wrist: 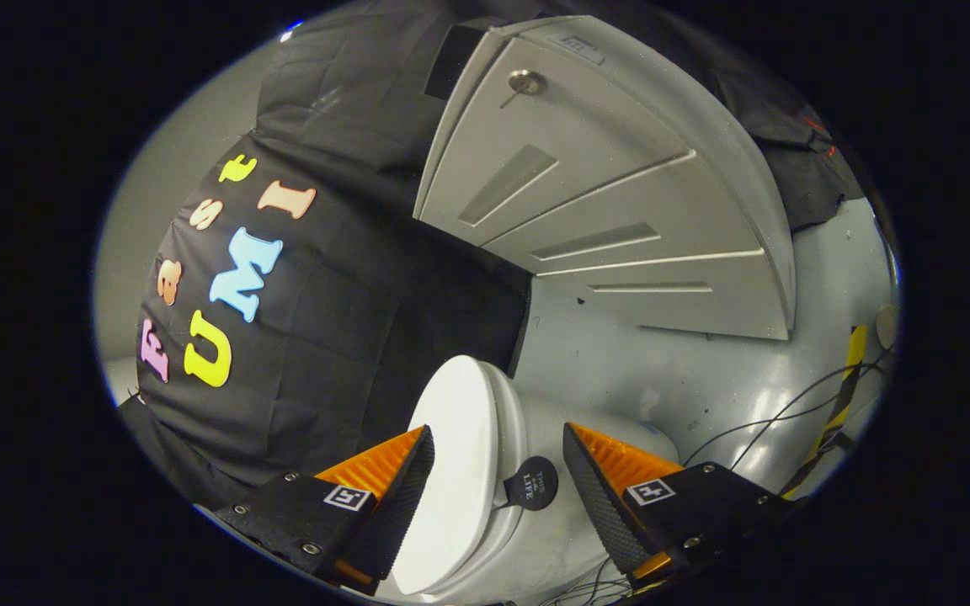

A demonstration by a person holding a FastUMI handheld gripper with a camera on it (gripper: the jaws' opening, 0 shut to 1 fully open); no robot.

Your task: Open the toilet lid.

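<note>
While the gripper (498,471) holds its two orange-and-black fingers (392,497) wide apart, the white toilet lid (451,471) stands between them, close against the left finger; I cannot tell if they touch. A round black tag (533,483) hangs on the toilet body (535,539). Beyond them a grey panelled door (603,185) with a metal knob (527,82) rises over the grey floor (687,370), where cables (788,412) lie.

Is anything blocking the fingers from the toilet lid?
No, nothing visible is in the way. The white toilet lid sits between the open gripper's fingers, close to the left finger. A round black tag hangs just beside the lid.
</note>
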